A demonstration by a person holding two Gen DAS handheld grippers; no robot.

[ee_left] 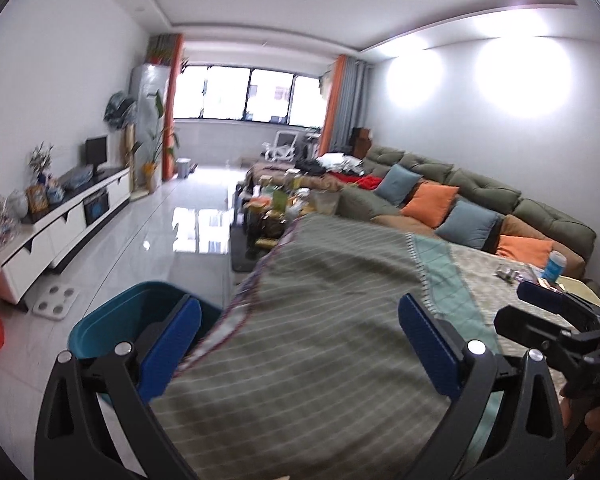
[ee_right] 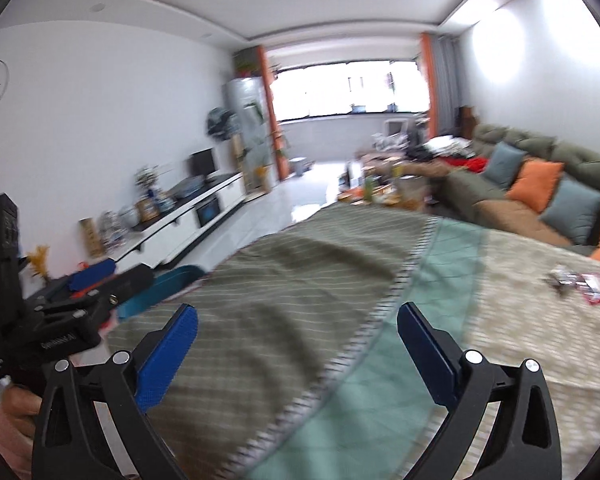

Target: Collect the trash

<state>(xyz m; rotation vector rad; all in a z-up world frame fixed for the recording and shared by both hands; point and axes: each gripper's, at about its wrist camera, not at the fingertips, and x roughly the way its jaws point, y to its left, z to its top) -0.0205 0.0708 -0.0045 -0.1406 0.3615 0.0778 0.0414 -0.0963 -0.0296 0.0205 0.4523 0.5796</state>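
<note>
L gripper (ee_left: 300, 342) wide open, nothing btwn its fingers (ee_left: 172, 344); it hovers over the striped cloth (ee_left: 320, 320) on the desk (ee_right: 520, 340). R gripper (ee_right: 298, 350) also spread wide, empty, above the same cloth. No earlier pic to compare.

Trash (ee_right: 580, 282): small cluster of crumpled wrappers, silvery and red, lying on the pale part of the cloth, well apart from the R fingers (ee_right: 426, 354), up and to the right of them. The cluster runs roughly left-right in the right wrist view; too small and blurred to give any pointing direction. In the left wrist view the same trash (ee_left: 508, 274) sits beyond the right finger, near a light-blue cup (ee_left: 556, 266), partly behind the R gripper's black body.

Bin (ee_left: 132, 324): teal, open top, on the floor just behind the L gripper's left finger, at the desk's left edge. Inside can't be seen clearly.

Surface: cloth in three bands — olive w/ pale stripes, teal strip, beige. Wrinkled, motion-blurred.

Room: long living rm, glossy white tile floor (ee_left: 160, 232), white TV unit (ee_left: 64, 224) along the left wall, green sofa (ee_left: 480, 200) w/ orange and blue cushions on the right, cluttered coffee table (ee_left: 284, 204) ahead, big window (ee_left: 248, 94) w/ orange curtains at the far end.
</note>
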